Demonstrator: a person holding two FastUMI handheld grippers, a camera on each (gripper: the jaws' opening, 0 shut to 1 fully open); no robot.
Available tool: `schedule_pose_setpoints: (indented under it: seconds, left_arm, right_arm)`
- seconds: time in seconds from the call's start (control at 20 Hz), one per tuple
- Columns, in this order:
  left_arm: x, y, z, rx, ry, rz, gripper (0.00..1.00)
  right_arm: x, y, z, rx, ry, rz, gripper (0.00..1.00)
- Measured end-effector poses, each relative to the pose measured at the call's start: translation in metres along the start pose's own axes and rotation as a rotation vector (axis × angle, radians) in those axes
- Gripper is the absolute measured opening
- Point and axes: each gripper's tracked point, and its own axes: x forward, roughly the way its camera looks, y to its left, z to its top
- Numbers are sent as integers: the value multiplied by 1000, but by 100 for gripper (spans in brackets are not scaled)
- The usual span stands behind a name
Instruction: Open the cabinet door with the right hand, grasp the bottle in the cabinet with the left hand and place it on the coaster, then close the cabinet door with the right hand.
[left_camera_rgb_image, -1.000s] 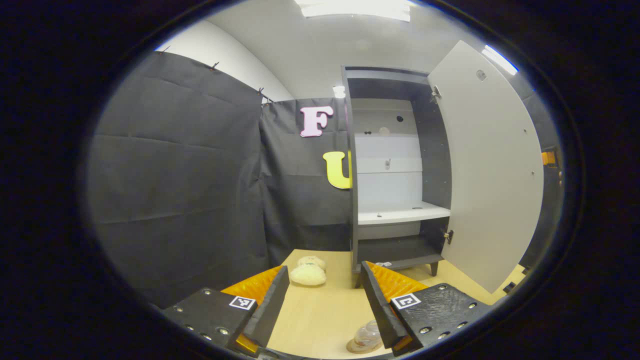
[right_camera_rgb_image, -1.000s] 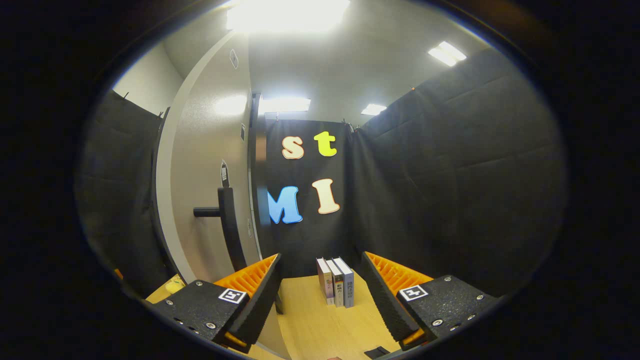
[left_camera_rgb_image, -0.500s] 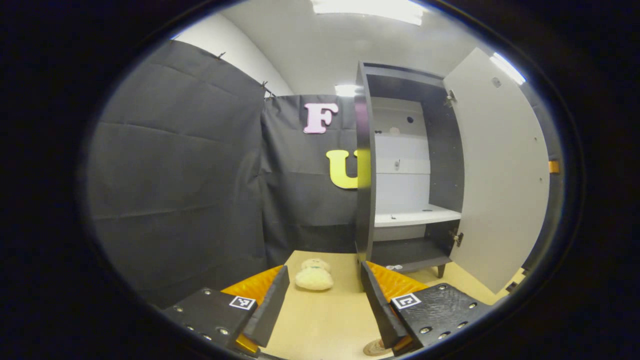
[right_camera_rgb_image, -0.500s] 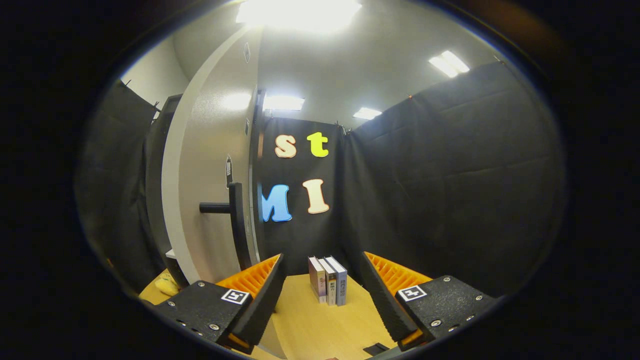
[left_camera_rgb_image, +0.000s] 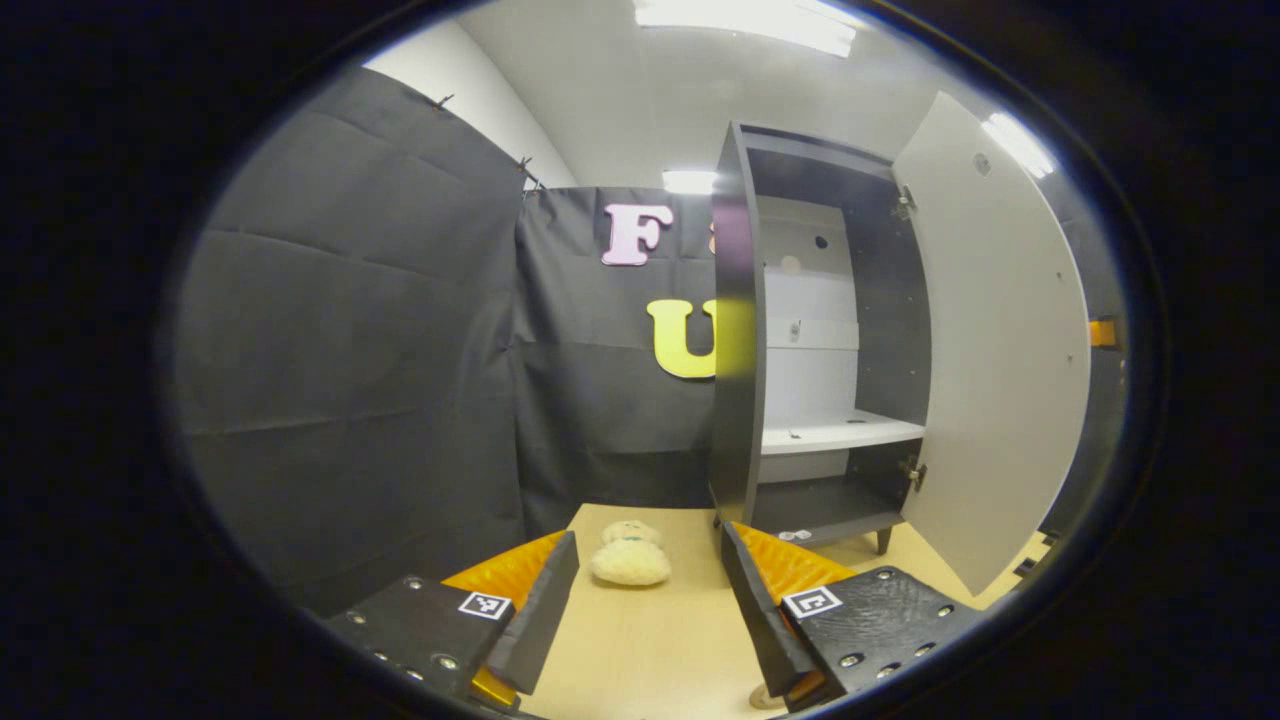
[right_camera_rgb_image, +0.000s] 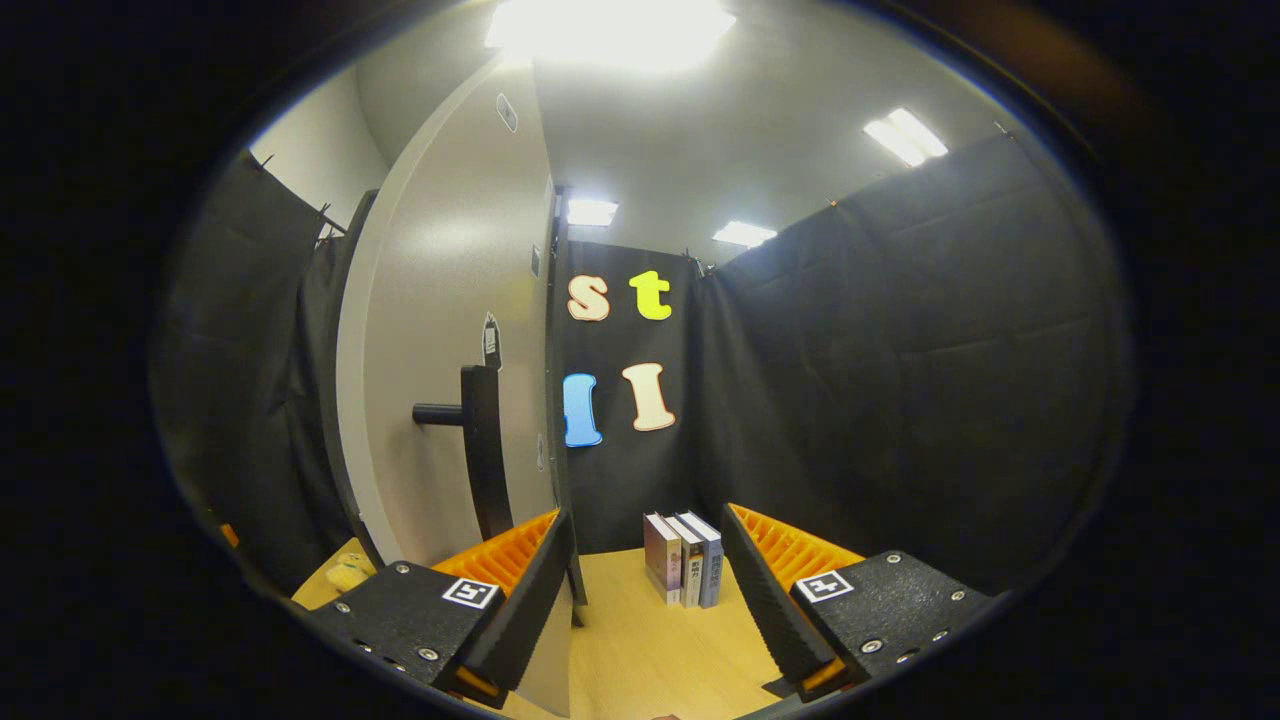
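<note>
The dark grey cabinet (left_camera_rgb_image: 738, 330) stands open on the wooden table, its white shelf (left_camera_rgb_image: 838, 432) bare. Its pale door (left_camera_rgb_image: 1000, 350) is swung wide to the right. My left gripper (left_camera_rgb_image: 650, 545) is open over the table with nothing between its fingers. A sliver of the round coaster (left_camera_rgb_image: 762, 698) peeks out beneath one finger; the bottle is hidden. In the right gripper view I face the door's outer side (right_camera_rgb_image: 440, 330) and its black bar handle (right_camera_rgb_image: 482, 450). My right gripper (right_camera_rgb_image: 645, 515) is open, just right of the door's edge, apart from the handle.
A cream plush toy (left_camera_rgb_image: 628, 560) lies on the table (left_camera_rgb_image: 650, 650) ahead of the left gripper, left of the cabinet. Three upright books (right_camera_rgb_image: 685, 572) stand against the back cloth wall. A small yellow object (right_camera_rgb_image: 345, 575) sits on the table beyond the door.
The left gripper view shifted so the bottle on its coaster slid out of sight under a finger, and the cabinet shows more side-on. The door and handle sit slightly further right in the right gripper view.
</note>
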Motion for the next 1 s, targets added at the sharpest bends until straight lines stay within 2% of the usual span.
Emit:
schedule_pose_setpoints:
  seconds: [0.45,0.7,0.75,0.85,1.0]
  left_arm:
    - [-9,38,-5,-27,5,14,83]
    - [-19,61,-8,-21,4,51,83]
    - [-21,65,-10,-25,9,59,83]
    - [-24,73,-13,-26,16,74,83]
    - [-28,83,-13,-22,19,95,83]
  right_arm:
    - [-2,56,-1,-4,-22,63,92]
    - [4,95,0,-14,-39,126,92]
    - [5,100,0,-19,-42,134,87]
    - [8,111,-3,-18,-41,149,93]
    - [18,123,-7,-12,-33,171,94]
